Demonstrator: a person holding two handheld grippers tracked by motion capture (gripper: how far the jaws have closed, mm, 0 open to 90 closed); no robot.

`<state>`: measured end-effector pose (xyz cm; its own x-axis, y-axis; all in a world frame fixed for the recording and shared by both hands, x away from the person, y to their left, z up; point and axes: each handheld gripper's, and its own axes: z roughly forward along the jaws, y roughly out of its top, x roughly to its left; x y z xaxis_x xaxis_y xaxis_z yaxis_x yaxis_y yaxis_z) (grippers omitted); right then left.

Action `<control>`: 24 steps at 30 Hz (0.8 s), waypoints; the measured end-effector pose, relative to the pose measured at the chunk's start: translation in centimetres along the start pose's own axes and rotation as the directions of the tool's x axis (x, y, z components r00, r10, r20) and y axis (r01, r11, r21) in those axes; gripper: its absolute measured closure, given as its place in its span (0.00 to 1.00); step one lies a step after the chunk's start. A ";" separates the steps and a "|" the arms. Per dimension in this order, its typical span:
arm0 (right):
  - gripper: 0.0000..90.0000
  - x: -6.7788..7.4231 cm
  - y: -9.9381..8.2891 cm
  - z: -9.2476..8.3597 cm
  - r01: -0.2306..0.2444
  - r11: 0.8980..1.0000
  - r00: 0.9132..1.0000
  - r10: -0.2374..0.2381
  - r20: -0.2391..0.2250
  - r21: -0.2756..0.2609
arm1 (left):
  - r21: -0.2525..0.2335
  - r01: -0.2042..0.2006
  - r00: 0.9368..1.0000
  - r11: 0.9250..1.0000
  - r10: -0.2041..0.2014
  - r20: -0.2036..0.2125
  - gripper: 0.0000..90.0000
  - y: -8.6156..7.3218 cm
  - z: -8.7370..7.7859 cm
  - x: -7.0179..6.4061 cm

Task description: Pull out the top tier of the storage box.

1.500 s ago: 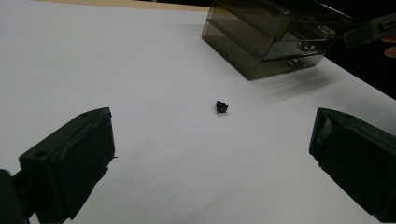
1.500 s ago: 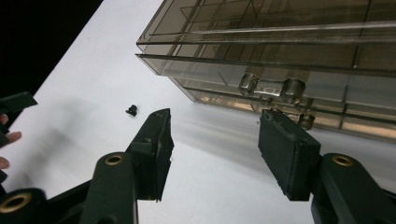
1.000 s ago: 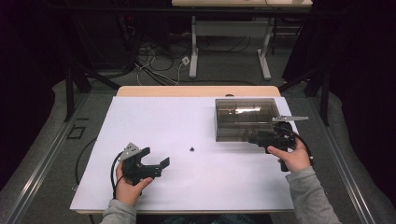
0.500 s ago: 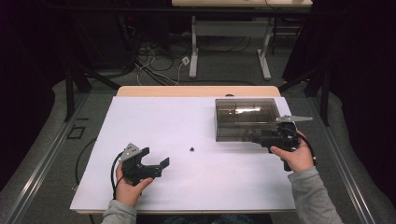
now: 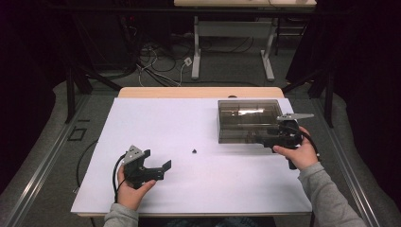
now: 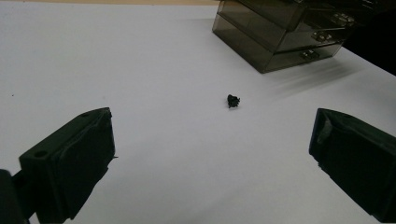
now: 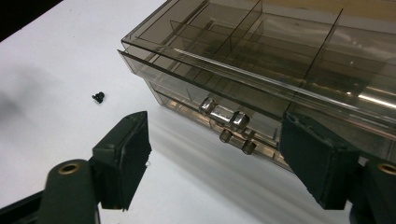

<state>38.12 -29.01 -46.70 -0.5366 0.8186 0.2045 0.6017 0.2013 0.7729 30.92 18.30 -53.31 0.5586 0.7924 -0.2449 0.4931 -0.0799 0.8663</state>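
A smoky clear plastic organizer box (image 5: 246, 120) with dividers lies at the table's right rear. In the right gripper view the box (image 7: 261, 60) has its lid down, and a small clear latch (image 7: 231, 126) sits on its front wall. My right gripper (image 5: 261, 138) is at that front wall. Its jaws have just been opening and now stand apart on either side of the latch without pressing it (image 7: 219, 163). A tiny black part (image 5: 194, 151) lies loose on the white sheet. My left gripper (image 5: 157, 159) rests open at the front left, pointing toward the black part (image 6: 233, 100).
A white sheet (image 5: 156, 118) covers the wooden table. Cables trail from both grippers. Beyond the table's far edge are a dark floor, loose cables and the legs of another desk (image 5: 196, 52).
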 end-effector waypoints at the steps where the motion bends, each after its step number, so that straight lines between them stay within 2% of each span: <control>1: 0.24 -0.1 0.2 -0.1 0.014 1.000 1.000 -0.014 -0.003 0.007 | 0.001 0.000 1.000 1.000 0.000 0.002 0.01 0.0 0.0 0.0; 2: 0.24 -0.1 0.2 -0.1 0.014 1.000 1.000 -0.014 -0.003 0.007 | 0.000 -0.002 1.000 1.000 0.002 0.003 0.01 0.0 0.0 0.0; 3: 0.22 -0.1 0.4 -0.2 0.045 0.999 0.999 -0.045 0.006 0.032 | -0.001 -0.003 1.000 1.000 0.003 0.003 0.01 0.0 0.0 0.0; 4: 0.22 -0.1 0.4 -0.2 0.045 0.999 0.999 -0.045 0.006 0.032 | 0.001 -0.007 1.000 1.000 0.007 0.005 0.01 0.0 0.0 0.0; 7: 0.23 -0.1 0.6 -0.3 0.094 0.994 0.995 -0.095 0.019 0.050 | -0.001 -0.015 1.000 1.000 0.015 0.008 0.01 0.0 -0.1 0.0; 11: 0.26 -0.2 0.9 -0.2 0.165 0.982 0.986 -0.168 0.020 0.096 | 0.002 -0.022 1.000 1.000 0.022 0.007 0.01 0.0 0.0 0.0; 12: 0.27 -0.1 0.9 -0.2 0.196 0.975 0.980 -0.199 0.018 0.109 | 0.003 -0.022 1.000 1.000 0.022 0.007 0.01 0.0 0.0 0.0; 14: 0.27 0.1 0.9 0.0 0.226 0.964 0.973 -0.230 0.015 0.140 | 0.003 -0.023 1.000 1.000 0.023 0.007 0.01 0.0 0.0 0.0; 15: 0.27 0.1 0.9 0.0 0.226 0.964 0.973 -0.230 0.015 0.140 | 0.002 -0.023 1.000 1.000 0.023 0.008 0.01 0.0 0.0 0.0; 17: 0.29 0.1 0.9 0.1 0.248 0.955 0.967 -0.253 0.010 0.163 | 0.002 -0.021 1.000 1.000 0.021 0.007 0.01 0.0 0.0 0.0; 18: 0.30 0.2 1.0 0.1 0.269 0.947 0.961 -0.275 0.009 0.177 | 0.004 -0.019 1.000 1.000 0.019 0.007 0.01 0.0 0.0 0.0; 19: 0.31 0.2 1.0 0.2 0.299 0.934 0.952 -0.305 0.001 0.194 | 0.002 -0.020 1.000 1.000 0.020 0.006 0.01 0.0 0.0 0.0; 20: 0.31 0.2 1.0 0.2 0.299 0.934 0.952 -0.305 0.001 0.194 | 0.002 -0.020 1.000 1.000 0.020 0.006 0.01 0.0 0.0 0.0; 22: 0.33 0.3 1.1 0.3 0.333 0.919 0.940 -0.340 -0.003 0.210 | 0.002 -0.021 1.000 1.000 0.021 0.004 0.01 0.0 0.0 0.0; 23: 0.34 0.3 1.1 0.3 0.344 0.915 0.937 -0.350 -0.009 0.213 | 0.005 -0.024 1.000 1.000 0.024 0.002 0.01 0.0 0.0 0.0; 24: 0.35 0.3 1.2 0.3 0.365 0.903 0.928 -0.371 -0.015 0.226 | 0.005 -0.020 1.000 1.000 0.020 -0.001 0.01 -0.1 0.1 -0.1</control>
<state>38.84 -28.35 -45.94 -0.7306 0.6772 -0.0877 0.4816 0.6020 0.6370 30.88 18.20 -53.37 0.5681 0.7911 -0.2268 0.4846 -0.0988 0.8692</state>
